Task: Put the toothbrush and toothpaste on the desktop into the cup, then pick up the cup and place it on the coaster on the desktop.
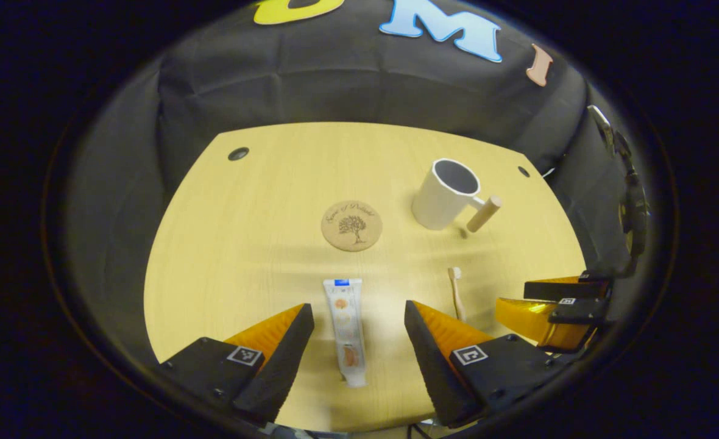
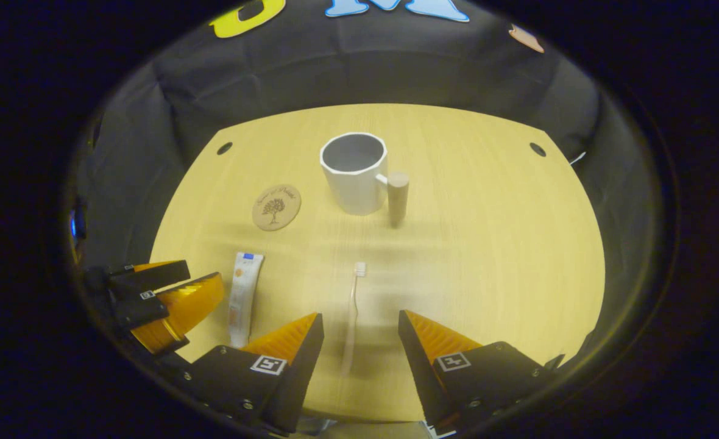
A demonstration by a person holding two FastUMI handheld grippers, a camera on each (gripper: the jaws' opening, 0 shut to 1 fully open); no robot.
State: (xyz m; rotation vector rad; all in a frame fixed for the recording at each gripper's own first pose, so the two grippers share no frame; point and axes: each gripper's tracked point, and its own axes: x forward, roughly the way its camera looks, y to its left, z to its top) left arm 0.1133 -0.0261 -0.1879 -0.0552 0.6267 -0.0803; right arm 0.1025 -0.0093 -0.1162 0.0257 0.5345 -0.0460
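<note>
In the left gripper view, the handle of the pale wooden toothbrush (image 1: 456, 292) is hidden behind a gripper finger. The round cork coaster's (image 2: 276, 207) engraved lettering is too small to make out.

Left gripper (image 1: 359, 320) spread wide, toothpaste (image 1: 347, 329) lying between fingers.

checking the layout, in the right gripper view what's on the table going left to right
toothpaste → coaster → toothbrush. The cup overlaps the toothbrush's column, so its place is unclear.

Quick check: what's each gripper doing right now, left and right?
Left gripper: open, holding nothing, toothpaste between its fingers.
Right gripper: open, holding nothing, over the toothbrush.
</note>
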